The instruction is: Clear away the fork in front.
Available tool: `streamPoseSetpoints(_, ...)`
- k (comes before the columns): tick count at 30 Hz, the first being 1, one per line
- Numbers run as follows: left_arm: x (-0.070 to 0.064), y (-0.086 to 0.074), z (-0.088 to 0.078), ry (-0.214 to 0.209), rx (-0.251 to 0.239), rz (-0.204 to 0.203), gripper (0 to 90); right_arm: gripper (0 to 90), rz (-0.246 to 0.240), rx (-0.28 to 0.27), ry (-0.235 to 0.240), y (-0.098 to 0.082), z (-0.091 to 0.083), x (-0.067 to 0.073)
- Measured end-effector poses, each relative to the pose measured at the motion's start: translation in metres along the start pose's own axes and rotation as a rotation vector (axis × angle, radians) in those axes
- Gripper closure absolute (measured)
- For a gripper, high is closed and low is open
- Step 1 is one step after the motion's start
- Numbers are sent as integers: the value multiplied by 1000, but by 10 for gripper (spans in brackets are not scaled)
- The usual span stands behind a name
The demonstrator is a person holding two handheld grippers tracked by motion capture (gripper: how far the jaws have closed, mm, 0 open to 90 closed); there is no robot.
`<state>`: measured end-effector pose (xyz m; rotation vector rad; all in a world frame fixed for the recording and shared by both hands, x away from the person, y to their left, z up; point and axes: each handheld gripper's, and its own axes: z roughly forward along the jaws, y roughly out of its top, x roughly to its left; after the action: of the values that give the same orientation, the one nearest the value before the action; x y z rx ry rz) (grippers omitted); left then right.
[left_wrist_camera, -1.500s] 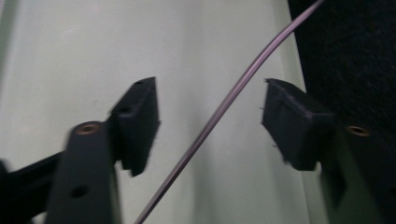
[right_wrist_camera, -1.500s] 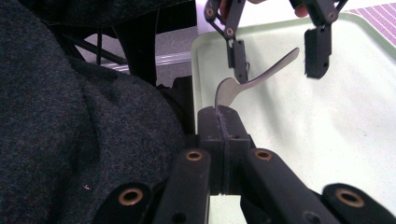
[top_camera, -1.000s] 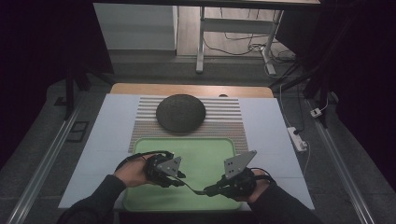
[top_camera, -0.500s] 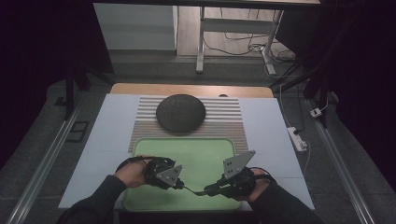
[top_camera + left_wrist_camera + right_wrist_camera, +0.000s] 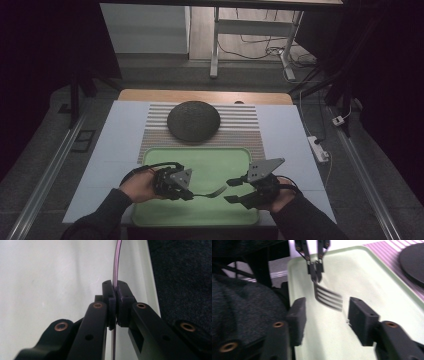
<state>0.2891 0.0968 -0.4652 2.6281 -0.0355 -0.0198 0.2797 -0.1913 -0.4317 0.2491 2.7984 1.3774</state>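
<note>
A metal fork point(image 5: 212, 191) hangs over the green tray point(image 5: 215, 160), and my left gripper point(image 5: 188, 194) is shut on its handle. In the left gripper view the jaws point(image 5: 115, 293) pinch the thin handle point(image 5: 117, 260) edge-on. My right gripper point(image 5: 231, 190) is open, just right of the fork's tines. The right gripper view has the tines point(image 5: 328, 299) a little beyond its open gripper point(image 5: 328, 312), pointing between the two fingers. The left gripper point(image 5: 314, 267) holds the fork from the far side.
A dark round domed object point(image 5: 193, 120) rests on a striped mat point(image 5: 247, 130) behind the tray. A white sheet point(image 5: 115, 145) covers the table. A power strip point(image 5: 318, 148) lies at the right edge. The person's sleeve point(image 5: 242, 315) is at the left of the right gripper view.
Both hands have shifted only slightly. The left gripper still holds the fork, and the right gripper stays open beside the tines.
</note>
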Motion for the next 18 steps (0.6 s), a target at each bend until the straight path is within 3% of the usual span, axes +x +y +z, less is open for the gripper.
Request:
streamPoseSetpoints(2, 1, -2, -2, 4, 5, -35, 865, 437, 10, 3, -21, -1, -2, 0)
streamPoseSetpoints(7, 3, -6, -6, 25, 8, -159, 864, 318, 43, 31, -151, -7, -7, -2)
streamPoseSetpoints(9, 4, -8, -6, 37, 15, -198, 865, 276, 74, 37, -174, -10, -9, -2)
streamPoseSetpoints(10, 4, -9, -6, 38, 18, -215, 864, 211, 108, 42, -199, -13, -11, -1)
streamPoseSetpoints(18, 4, -16, -8, 78, 37, -359, 864, 128, 196, 17, -252, -28, -20, 5)
